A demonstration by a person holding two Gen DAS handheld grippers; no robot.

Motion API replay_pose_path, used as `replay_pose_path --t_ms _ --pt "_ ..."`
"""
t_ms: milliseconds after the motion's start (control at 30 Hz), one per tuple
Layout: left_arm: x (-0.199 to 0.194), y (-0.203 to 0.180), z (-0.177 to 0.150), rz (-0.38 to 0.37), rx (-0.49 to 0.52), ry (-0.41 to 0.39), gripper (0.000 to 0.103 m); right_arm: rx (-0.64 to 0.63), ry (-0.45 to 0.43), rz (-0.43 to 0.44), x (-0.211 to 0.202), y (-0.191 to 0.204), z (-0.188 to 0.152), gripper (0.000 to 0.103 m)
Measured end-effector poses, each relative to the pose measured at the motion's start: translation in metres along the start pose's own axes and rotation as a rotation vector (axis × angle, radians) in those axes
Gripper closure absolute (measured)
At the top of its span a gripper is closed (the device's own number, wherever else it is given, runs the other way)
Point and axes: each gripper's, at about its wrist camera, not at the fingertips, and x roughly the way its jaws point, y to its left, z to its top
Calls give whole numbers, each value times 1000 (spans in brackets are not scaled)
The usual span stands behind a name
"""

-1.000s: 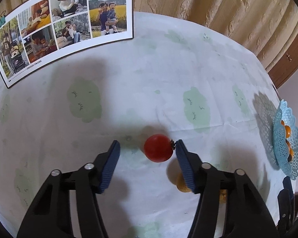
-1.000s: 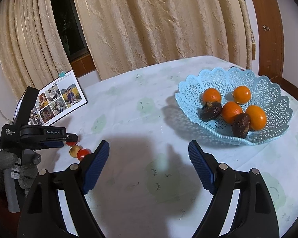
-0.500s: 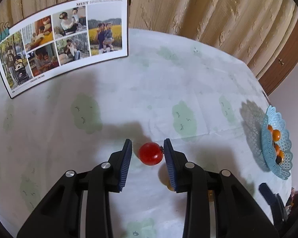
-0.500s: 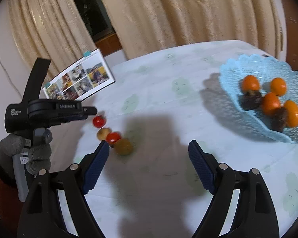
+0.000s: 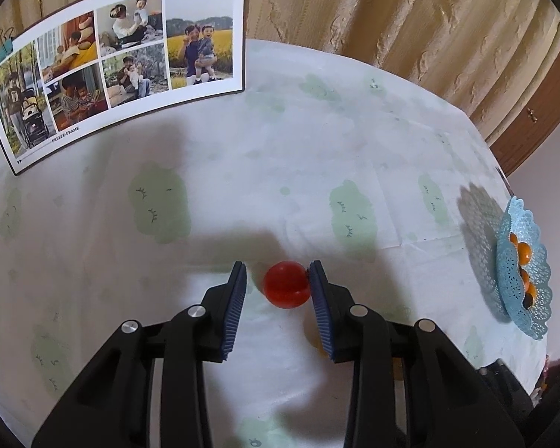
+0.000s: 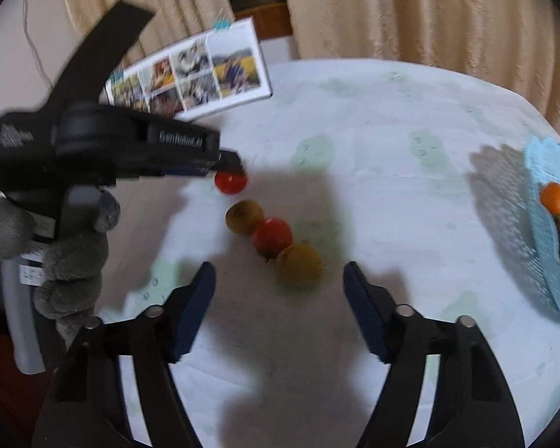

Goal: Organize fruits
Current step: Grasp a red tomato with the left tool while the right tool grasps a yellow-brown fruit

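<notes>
- Yellow fruit (image 5: 314, 339), lower centre of the left wrist view: mostly hidden behind the left gripper's (image 5: 278, 291) right finger; only a sliver shows.
- Basket (image 5: 522, 268), right edge of the same view: seen edge-on, contents too small to count.
- Basket (image 6: 552, 231), right edge of the right wrist view: cut off by the frame; fruit inside blurred.
- Left gripper (image 6: 229, 162), upper left of that view: motion-blurred, finger gap unreadable; label partly legible.
- Red tomato (image 6: 230, 182): top hidden under the gripper tip.
- Photo board (image 6: 190, 74): blurred, left part covered by the gripper body.
- Gloved hand (image 6: 56, 246): cut by the left edge.
</notes>
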Motion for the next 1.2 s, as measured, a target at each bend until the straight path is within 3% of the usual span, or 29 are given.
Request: replay_pose_path --t_ms 300,833,1033,1200 --pt "4 -1 0 -2 -3 -1 61 -4 32 -33 13 -4 1 73" --pt "16 -8 -4 -22 3 21 61 118 -80 -49 -31 -35 -8 73" --pt "18 -11 -4 -14 10 -4 62 159 -136 -63 -50 -47 -10 73" --pt "17 -11 -3 -34 16 -16 73 208 -191 -81 -72 -62 -14 73"
